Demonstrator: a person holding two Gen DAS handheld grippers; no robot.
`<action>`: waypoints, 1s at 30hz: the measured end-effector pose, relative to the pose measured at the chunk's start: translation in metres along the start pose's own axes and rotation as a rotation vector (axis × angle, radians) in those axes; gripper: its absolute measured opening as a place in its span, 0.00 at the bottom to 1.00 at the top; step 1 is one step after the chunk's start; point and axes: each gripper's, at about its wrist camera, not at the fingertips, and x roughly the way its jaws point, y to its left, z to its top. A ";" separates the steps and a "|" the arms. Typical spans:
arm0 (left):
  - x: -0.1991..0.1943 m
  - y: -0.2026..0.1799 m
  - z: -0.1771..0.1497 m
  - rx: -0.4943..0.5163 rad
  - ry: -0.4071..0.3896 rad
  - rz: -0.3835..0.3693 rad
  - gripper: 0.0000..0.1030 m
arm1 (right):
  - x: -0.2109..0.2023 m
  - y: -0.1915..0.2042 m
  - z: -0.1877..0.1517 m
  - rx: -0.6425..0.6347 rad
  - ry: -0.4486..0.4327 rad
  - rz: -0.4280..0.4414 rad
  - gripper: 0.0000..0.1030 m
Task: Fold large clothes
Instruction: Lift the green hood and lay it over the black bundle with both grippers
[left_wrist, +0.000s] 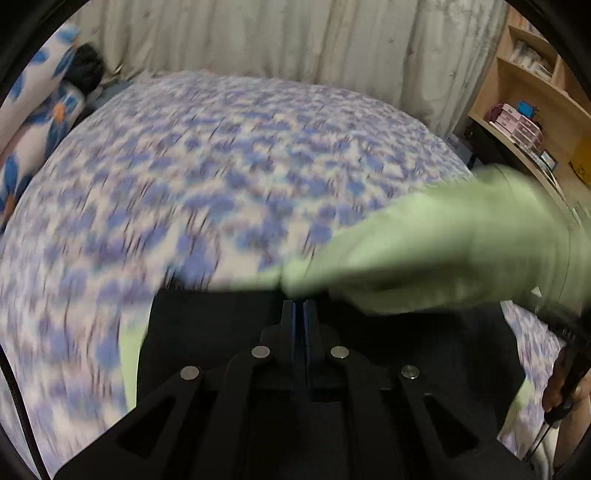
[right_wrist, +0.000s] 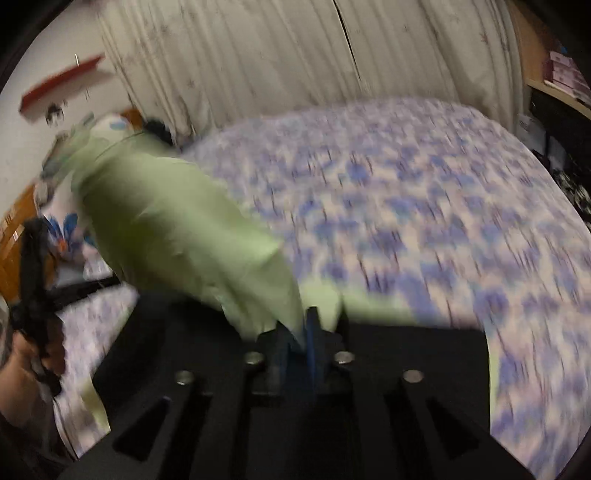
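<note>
A pale green garment (left_wrist: 424, 251) hangs stretched in the air between my two grippers, above a bed with a blue-and-white flowered sheet (left_wrist: 221, 166). My left gripper (left_wrist: 299, 306) is shut on one end of the garment; the cloth runs from its tips to the right. My right gripper (right_wrist: 306, 325) is shut on the other end of the garment (right_wrist: 177, 229), which runs up and to the left. The other gripper shows at the edge of each view, at the far right in the left wrist view (left_wrist: 569, 332) and at the far left in the right wrist view (right_wrist: 33, 288). Both views are motion-blurred.
Cream curtains (left_wrist: 277, 37) hang behind the bed. Flowered pillows (left_wrist: 33, 122) lie at the bed's left end. A wooden shelf unit (left_wrist: 532, 110) with boxes stands at the right. A red-edged shelf (right_wrist: 62, 88) is on the left wall.
</note>
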 end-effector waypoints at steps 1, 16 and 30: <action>-0.005 0.006 -0.015 -0.027 0.012 -0.014 0.02 | -0.001 -0.002 -0.020 0.011 0.021 -0.001 0.23; -0.036 0.008 -0.112 -0.071 0.051 -0.023 0.16 | -0.023 -0.002 -0.121 0.206 0.086 0.055 0.42; -0.008 -0.013 -0.131 -0.183 0.081 -0.210 0.57 | 0.009 0.015 -0.132 0.319 0.153 0.248 0.46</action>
